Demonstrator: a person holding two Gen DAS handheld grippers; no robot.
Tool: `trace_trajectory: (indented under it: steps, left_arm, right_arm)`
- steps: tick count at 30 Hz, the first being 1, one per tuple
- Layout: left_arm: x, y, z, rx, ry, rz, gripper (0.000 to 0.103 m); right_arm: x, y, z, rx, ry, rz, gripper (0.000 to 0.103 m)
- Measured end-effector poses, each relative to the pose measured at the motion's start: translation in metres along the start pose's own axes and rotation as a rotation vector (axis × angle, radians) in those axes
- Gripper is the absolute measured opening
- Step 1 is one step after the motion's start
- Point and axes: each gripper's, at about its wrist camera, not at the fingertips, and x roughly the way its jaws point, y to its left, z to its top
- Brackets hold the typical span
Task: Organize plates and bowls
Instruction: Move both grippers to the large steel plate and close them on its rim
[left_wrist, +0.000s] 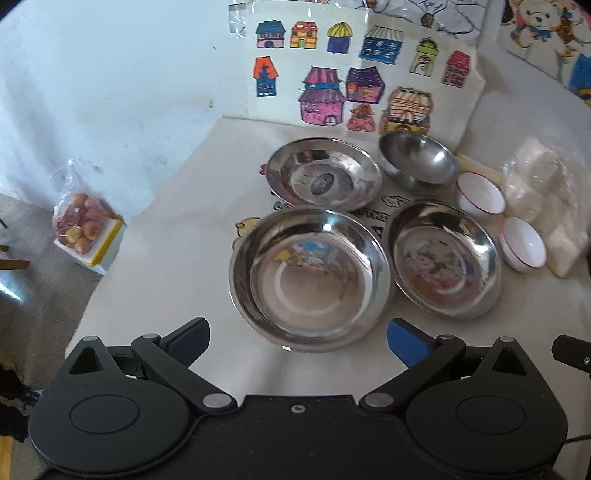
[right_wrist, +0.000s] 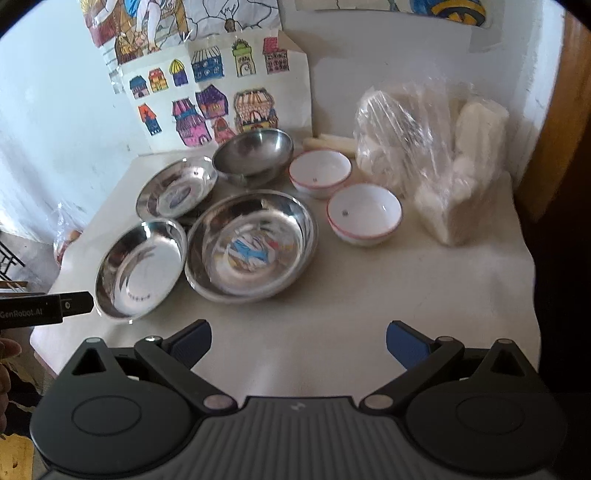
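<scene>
Three steel plates lie on the table: a near one (left_wrist: 309, 280) (right_wrist: 140, 267), a right one (left_wrist: 445, 258) (right_wrist: 251, 245) and a far one (left_wrist: 324, 173) (right_wrist: 175, 186). A deep steel bowl (left_wrist: 417, 160) (right_wrist: 253, 153) stands behind them. Two white bowls with red rims (left_wrist: 480, 194) (left_wrist: 522, 243) (right_wrist: 319, 171) (right_wrist: 364, 212) stand to the right. My left gripper (left_wrist: 298, 341) is open and empty, just short of the near plate. My right gripper (right_wrist: 298, 341) is open and empty over bare table in front of the dishes.
A painted sheet of houses (left_wrist: 354, 74) (right_wrist: 218, 96) leans on the back wall. A clear bag of white blocks (left_wrist: 546, 199) (right_wrist: 436, 147) lies at the right. A bag of fruit (left_wrist: 83, 225) sits on the floor left of the table edge.
</scene>
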Motion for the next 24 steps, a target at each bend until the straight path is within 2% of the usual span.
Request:
trace_trajectory:
  steps: [8,16,20,24]
  left_arm:
    - [0.021,0.014,0.03,0.052,0.064,0.061,0.102]
    - [0.066,0.047,0.062,0.166,0.129,0.038,0.102]
    - [0.091,0.061,0.073,0.23,0.15,0.01,0.102]
    - [0.11,0.066,0.08,0.321,0.161,-0.019,0.102]
  right_arm:
    - [0.035,0.012,0.017,0.001,0.054,0.123,0.103]
    - [0.068,0.046,0.03,0.061,0.074,0.149,0.103]
    - [0.085,0.065,0.026,0.132,0.131,0.22,0.103]
    - [0.098,0.083,0.02,0.181,0.173,0.248,0.103]
